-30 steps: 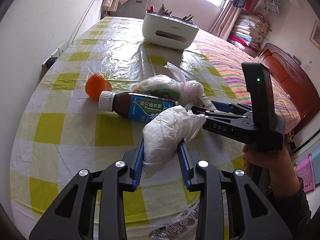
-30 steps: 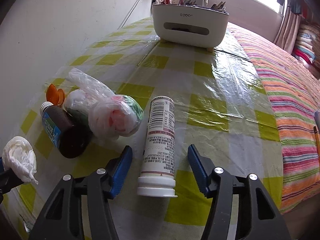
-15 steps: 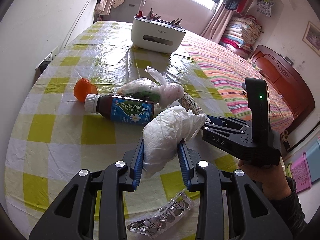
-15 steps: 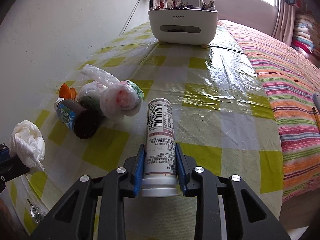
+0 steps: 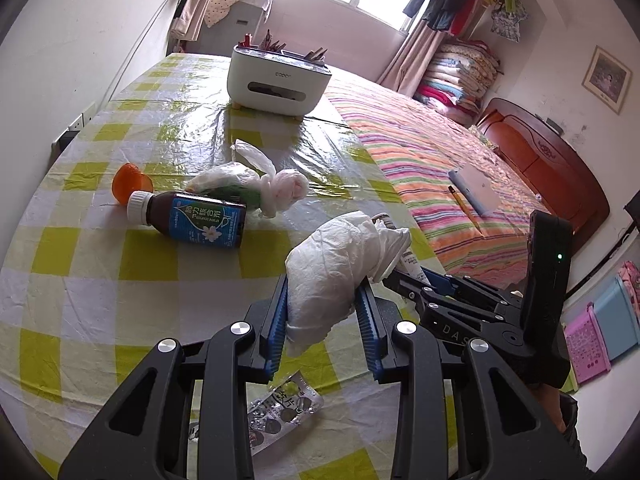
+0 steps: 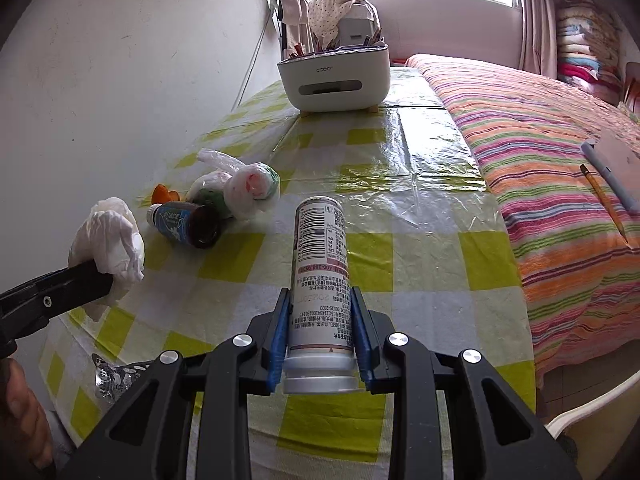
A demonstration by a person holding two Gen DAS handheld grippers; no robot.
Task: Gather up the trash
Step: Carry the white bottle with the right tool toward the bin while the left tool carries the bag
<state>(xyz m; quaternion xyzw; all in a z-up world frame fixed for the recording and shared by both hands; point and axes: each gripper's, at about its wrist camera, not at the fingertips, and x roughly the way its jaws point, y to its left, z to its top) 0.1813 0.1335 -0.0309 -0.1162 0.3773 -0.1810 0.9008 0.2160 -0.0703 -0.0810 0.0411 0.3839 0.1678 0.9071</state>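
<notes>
My left gripper (image 5: 325,312) is shut on a crumpled white tissue wad (image 5: 332,268), held above the checked tablecloth. The same wad (image 6: 106,238) shows at the left of the right wrist view, in the left gripper (image 6: 96,280). My right gripper (image 6: 319,320) is shut on a white tube-shaped bottle (image 6: 320,280) with a barcode label, lifted off the table. In the left wrist view the right gripper (image 5: 416,278) sits just right of the tissue, bottle mostly hidden. On the table lie a brown bottle (image 5: 188,218), tied plastic bags (image 5: 256,188), an orange cap (image 5: 130,182) and a foil blister pack (image 5: 280,412).
A white organiser box (image 5: 278,82) with pens stands at the table's far end. A wall runs along the table's left side. A bed with a striped blanket (image 5: 432,168) adjoins the table on the right, with a notebook and pencil on it. Coloured baskets (image 5: 600,332) stand on the floor.
The right gripper shut on the white bottle and lifted it back toward me. Both grippers drew back from the table, the left still holding the tissue; the blister pack came into view.
</notes>
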